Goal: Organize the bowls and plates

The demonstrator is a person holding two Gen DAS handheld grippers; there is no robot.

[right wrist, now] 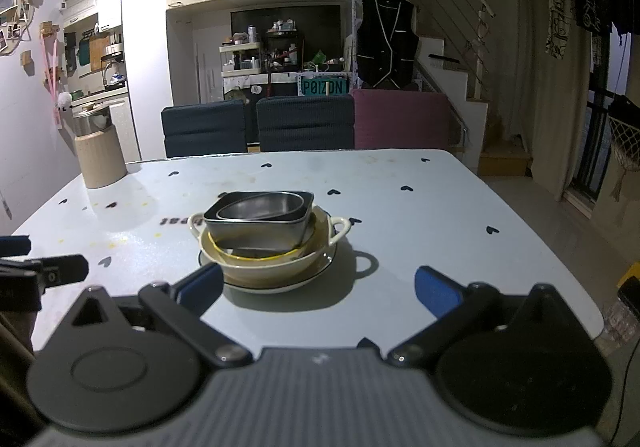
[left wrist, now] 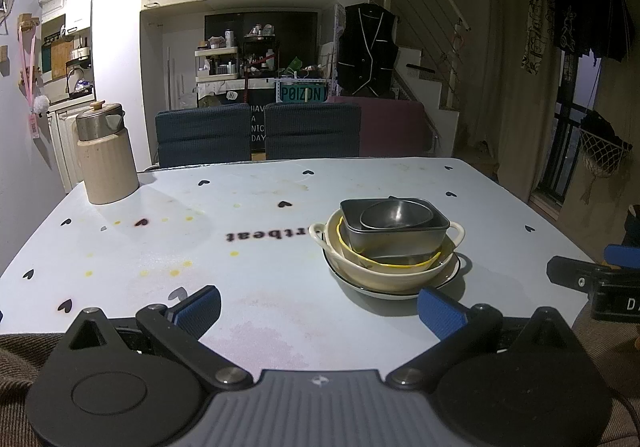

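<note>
One stack of dishes stands on the pale blue table (left wrist: 256,247). A white plate with a dark rim (left wrist: 448,279) lies at the bottom, a cream two-handled bowl (left wrist: 384,275) sits on it, then a square metal dish (left wrist: 400,237) with a small round metal bowl (left wrist: 394,215) inside. The same stack shows in the right wrist view: plate (right wrist: 316,273), cream bowl (right wrist: 272,267), square dish (right wrist: 256,229). My left gripper (left wrist: 320,311) is open, short of the stack and to its left. My right gripper (right wrist: 318,289) is open, its left finger close before the plate.
A beige ribbed jug with a metal lid (left wrist: 105,159) stands at the table's far left corner. Two dark blue chairs (left wrist: 260,135) and a purple one (left wrist: 394,127) line the far edge. The right gripper's fingers (left wrist: 592,279) show at the right of the left wrist view.
</note>
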